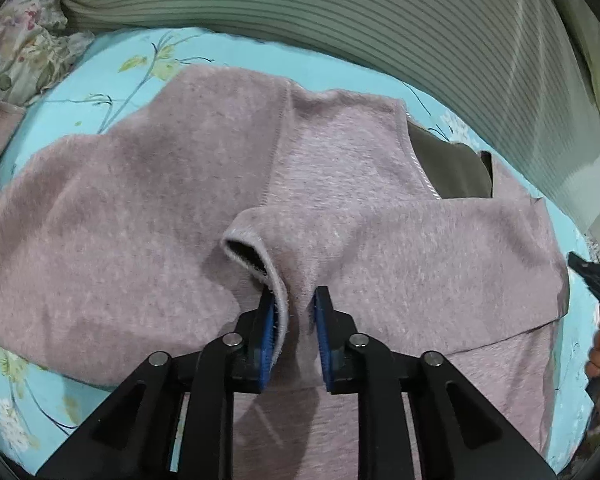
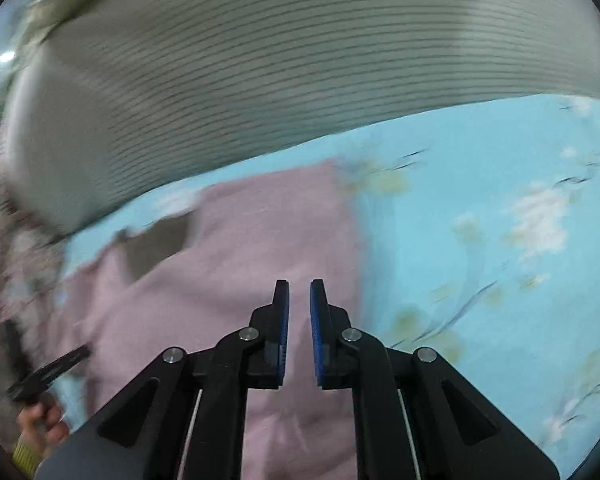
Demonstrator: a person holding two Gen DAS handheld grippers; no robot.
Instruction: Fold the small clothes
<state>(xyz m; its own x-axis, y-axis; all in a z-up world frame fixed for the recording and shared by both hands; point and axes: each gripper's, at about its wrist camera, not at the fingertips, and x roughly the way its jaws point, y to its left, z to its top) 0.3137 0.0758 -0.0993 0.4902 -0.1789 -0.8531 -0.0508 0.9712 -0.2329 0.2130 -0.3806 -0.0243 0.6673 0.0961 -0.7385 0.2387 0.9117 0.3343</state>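
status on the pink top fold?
Partway. Done: one sleeve already lies across the pink top. In hand: left gripper pinches the cuff of that sleeve. Right gripper hovers open, holding nothing. Left: release the cuff, then fold the rest, which lies spread on the bedsheet.

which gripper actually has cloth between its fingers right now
The left gripper: the cuff of the pink sweater's sleeve sits between its blue pads. The right gripper has only a bare gap above the sweater.

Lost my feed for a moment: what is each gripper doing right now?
Left gripper: shut on the sleeve cuff of the pink sweater.
Right gripper: open, holding nothing.
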